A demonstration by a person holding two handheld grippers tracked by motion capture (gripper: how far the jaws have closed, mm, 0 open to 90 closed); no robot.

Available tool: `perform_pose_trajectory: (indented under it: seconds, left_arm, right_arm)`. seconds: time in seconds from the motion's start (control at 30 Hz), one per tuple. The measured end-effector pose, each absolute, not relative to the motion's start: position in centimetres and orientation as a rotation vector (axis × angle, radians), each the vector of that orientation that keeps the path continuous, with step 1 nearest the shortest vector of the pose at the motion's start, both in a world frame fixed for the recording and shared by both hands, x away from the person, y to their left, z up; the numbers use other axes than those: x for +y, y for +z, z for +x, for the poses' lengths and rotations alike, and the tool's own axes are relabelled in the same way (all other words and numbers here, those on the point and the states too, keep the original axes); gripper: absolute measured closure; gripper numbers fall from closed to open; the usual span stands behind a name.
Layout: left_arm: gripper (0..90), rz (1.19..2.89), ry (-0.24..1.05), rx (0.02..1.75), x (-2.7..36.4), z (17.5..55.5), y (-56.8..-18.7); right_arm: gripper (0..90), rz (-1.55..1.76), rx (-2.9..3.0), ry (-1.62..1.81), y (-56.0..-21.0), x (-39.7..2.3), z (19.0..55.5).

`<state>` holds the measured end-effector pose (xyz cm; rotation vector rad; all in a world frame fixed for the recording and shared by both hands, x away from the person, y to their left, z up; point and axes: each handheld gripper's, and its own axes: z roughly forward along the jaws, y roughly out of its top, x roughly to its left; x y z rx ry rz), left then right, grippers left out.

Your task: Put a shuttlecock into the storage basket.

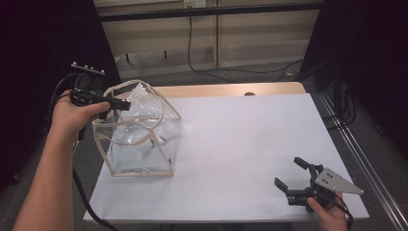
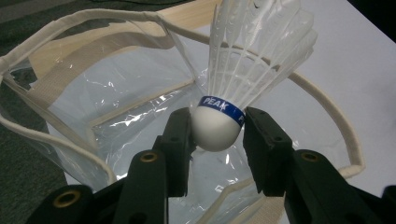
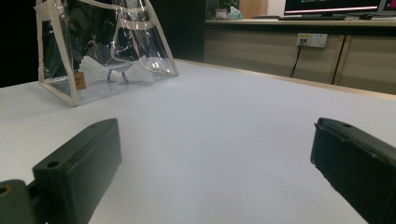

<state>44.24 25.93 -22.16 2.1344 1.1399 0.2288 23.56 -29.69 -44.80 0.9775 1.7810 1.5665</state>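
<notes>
A clear plastic bag [image 1: 139, 139] with cream trim and handles stands open at the table's left. Over its mouth my left gripper [image 1: 126, 104] is shut on a white feather shuttlecock [image 2: 243, 60], the pads [image 2: 180, 135] pressing its round cork just below the blue band. The feathers [image 1: 141, 91] point away from the hand. Two more shuttlecocks [image 3: 114, 73] lie on the bag's [image 3: 60, 93] floor. Low at the table's front right corner my right gripper [image 1: 291, 174] stands open, nothing between its jaws, a hand's grip on it from below.
The white table top [image 1: 240, 139] stretches between bag and right gripper. A wooden strip [image 1: 231, 89] edges its far side. Cables [image 1: 211, 67] trail over the floor beyond, and a metal rail [image 1: 361, 159] runs along the right.
</notes>
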Motion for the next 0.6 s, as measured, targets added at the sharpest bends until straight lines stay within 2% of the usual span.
perform_pose_trajectory:
  seconds: [0.6]
  left_arm:
    - [62.7,2.132,0.239,1.158,26.47,44.31,-22.63]
  right_arm:
    - [1.7,0.976,1.781,1.566,-44.8,-29.69,23.57]
